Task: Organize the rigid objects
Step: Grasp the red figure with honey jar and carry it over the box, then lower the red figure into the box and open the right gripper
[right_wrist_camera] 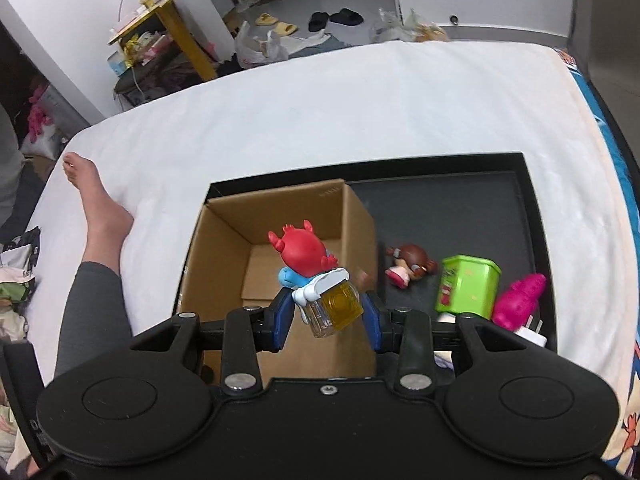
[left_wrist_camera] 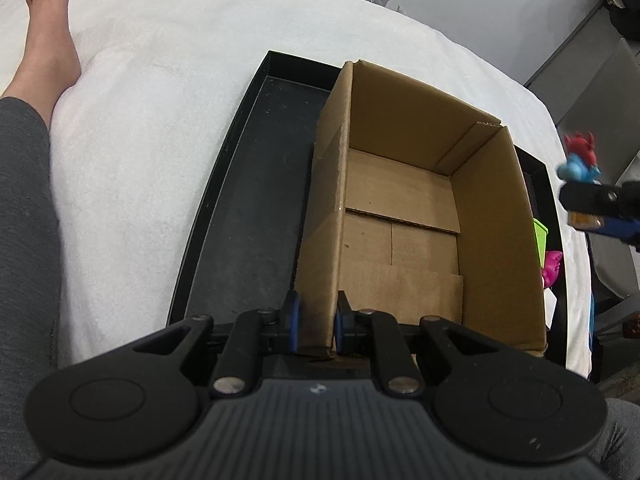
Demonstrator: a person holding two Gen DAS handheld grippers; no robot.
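Two jobs are split between your hands. From the left wrist view, your left gripper (left_wrist_camera: 316, 322) has its fingers nipped narrow on the near wall of the open brown cardboard box (left_wrist_camera: 400, 208), a pad on either side of the board; I judge you hold it so the light box cannot slide on the shallow black tray (left_wrist_camera: 256, 184) while things drop in. That tray lies on the white bed cover (left_wrist_camera: 160, 100), which gives under any push. At three o'clock your right gripper (left_wrist_camera: 592, 200) shows, blurred, bearing the toy.

From the right wrist view, your right gripper (right_wrist_camera: 326, 316) clamps the clear amber base of the red-and-blue cartoon figurine (right_wrist_camera: 304, 256), fingers fairly narrow around it, toy head pointing to twelve o'clock above the box's open mouth. Gripping the squared base probably gives flatter faces than the rounded head. Waiting on the tray floor, at two to three o'clock, lie a small brown-haired doll (right_wrist_camera: 408, 268), a green plastic tub (right_wrist_camera: 468, 284) and a bright pink plastic toy (right_wrist_camera: 520, 300).
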